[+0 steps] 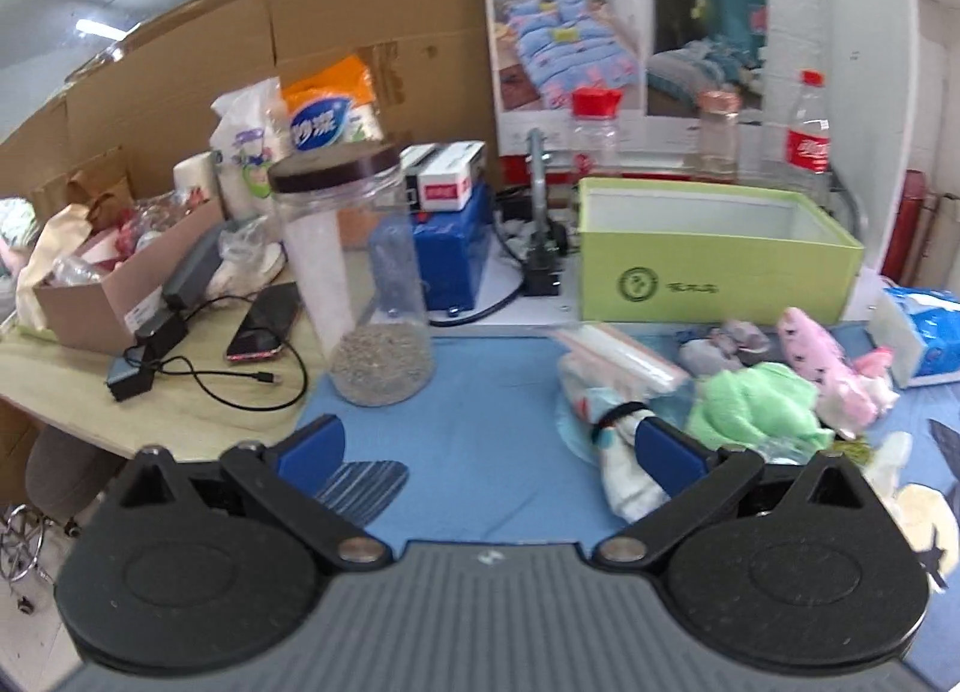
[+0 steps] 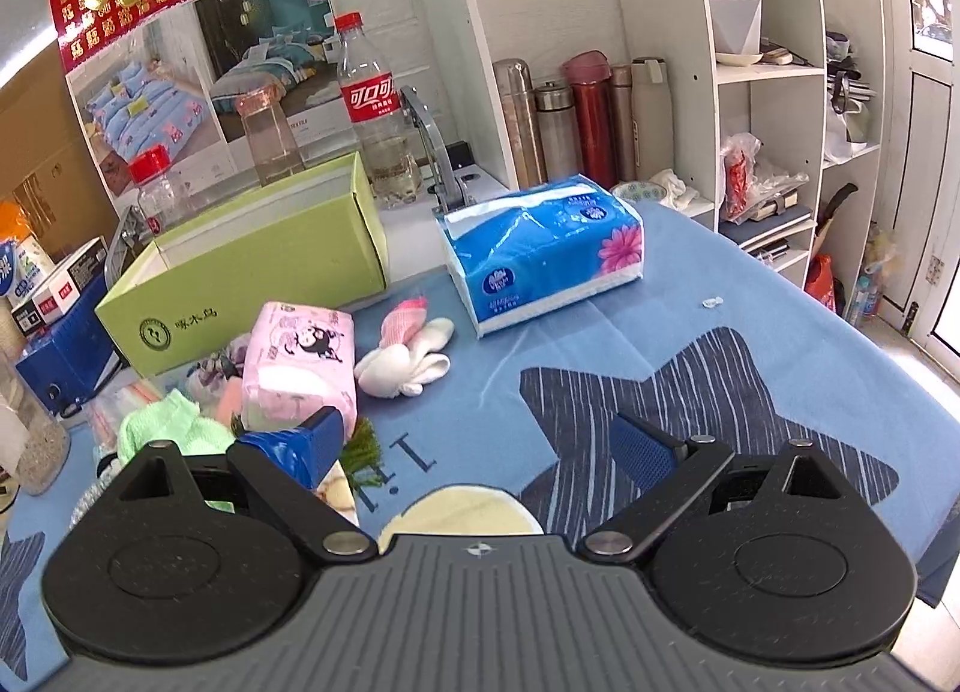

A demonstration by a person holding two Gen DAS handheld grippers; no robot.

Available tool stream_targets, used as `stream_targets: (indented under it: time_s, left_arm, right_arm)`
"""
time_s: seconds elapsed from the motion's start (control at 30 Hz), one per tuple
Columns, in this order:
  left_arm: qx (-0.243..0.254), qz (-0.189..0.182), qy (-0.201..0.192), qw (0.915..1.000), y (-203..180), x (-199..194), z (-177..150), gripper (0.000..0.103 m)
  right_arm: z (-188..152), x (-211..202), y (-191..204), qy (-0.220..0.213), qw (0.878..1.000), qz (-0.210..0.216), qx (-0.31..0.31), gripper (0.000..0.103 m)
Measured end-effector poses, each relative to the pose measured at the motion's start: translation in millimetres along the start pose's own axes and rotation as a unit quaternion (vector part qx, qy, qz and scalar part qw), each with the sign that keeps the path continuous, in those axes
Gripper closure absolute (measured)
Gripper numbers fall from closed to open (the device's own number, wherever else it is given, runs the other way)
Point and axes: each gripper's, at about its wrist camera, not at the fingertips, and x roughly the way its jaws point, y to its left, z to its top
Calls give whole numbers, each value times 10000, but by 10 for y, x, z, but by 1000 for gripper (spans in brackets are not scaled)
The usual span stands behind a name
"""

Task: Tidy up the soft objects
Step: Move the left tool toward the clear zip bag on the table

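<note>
An open green box (image 1: pixel 714 266) stands at the back of the blue tablecloth (image 1: pixel 480 422); it also shows in the right wrist view (image 2: pixel 252 266). In front of it lie soft things: a green cloth (image 1: pixel 756 404), a pink tissue pack (image 2: pixel 300 362), white and pink socks (image 2: pixel 408 356), a rolled patterned cloth (image 1: pixel 618 440) and a zip bag (image 1: pixel 618 362). A blue tissue pack (image 2: pixel 546 248) lies to the right. My left gripper (image 1: pixel 492 446) is open and empty, its right finger next to the rolled cloth. My right gripper (image 2: pixel 486 446) is open and empty above the cloth.
A clear jar with a dark lid (image 1: pixel 360 284) stands left of the soft things. A phone (image 1: pixel 264 326) and cables lie on the wooden table at left. Bottles (image 2: pixel 378 110) stand behind the box. White shelves (image 2: pixel 774 92) with flasks are at right.
</note>
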Motion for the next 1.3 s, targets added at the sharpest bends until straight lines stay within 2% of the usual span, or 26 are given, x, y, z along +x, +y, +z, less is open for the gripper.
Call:
stream_targets:
  time_s: [0.1, 0.17, 0.27, 0.43, 0.5, 0.57, 0.7, 0.8, 0.83, 0.9, 0.93, 0.97, 1.0, 1.07, 1.13, 1.3]
  left_arm:
    - [-167, 60, 426, 9989, 27, 476, 150, 1]
    - [-250, -210, 689, 9971, -43, 737, 216, 1]
    - [-110, -585, 967, 9935, -275, 1024, 276, 1]
    - [210, -338, 1332, 9903, -505, 1457, 240, 0]
    - [126, -494, 1461, 9880, -489, 1547, 182, 1]
    - [-1, -630, 1517, 9864, -449, 1586, 133, 1]
    - [-1, -656, 1440, 9874, -352, 1520, 37, 1]
    - [58, -524, 1362, 9893, -209, 1418, -39, 1]
    - [103, -394, 1344, 9901, -149, 1382, -57, 1]
    - [306, 159, 1357, 9901, -45, 1338, -103, 1]
    - [450, 478, 1410, 9878, 10, 1351, -142, 1]
    - [525, 599, 1467, 9860, 79, 1359, -188, 1]
    - [420, 521, 1514, 9862, 179, 1342, -225, 1]
    - [-81, 107, 1607, 9869, 400, 1248, -255, 1]
    - [-410, -157, 1561, 9868, 540, 1127, -244, 1]
    - [-470, 8, 1105, 9928, 581, 966, -100, 1]
  right_arm:
    - [79, 112, 59, -25, 9999, 78, -78, 20]
    - [96, 234, 92, 79, 9998, 97, -162, 20]
    - [98, 457, 121, 295, 9992, 25, -254, 20]
    - [63, 789, 114, 711, 9969, -62, -333, 20]
    - [59, 854, 90, 768, 9966, -84, -283, 20]
    - [68, 890, 69, 797, 9965, -95, -220, 20]
    - [117, 929, 80, 813, 9966, -22, -163, 20]
    - [145, 905, 100, 756, 9970, 44, -144, 20]
    - [154, 900, 112, 742, 9971, 63, -154, 20]
    - [147, 886, 143, 746, 9970, 96, -205, 20]
    - [143, 883, 160, 747, 9969, 110, -230, 20]
    - [137, 880, 173, 751, 9968, 125, -242, 20]
    - [132, 878, 187, 760, 9967, 147, -254, 20]
    - [124, 871, 214, 760, 9965, 204, -292, 20]
    - [123, 864, 236, 754, 9964, 214, -328, 20]
    - [140, 868, 239, 740, 9965, 201, -339, 20]
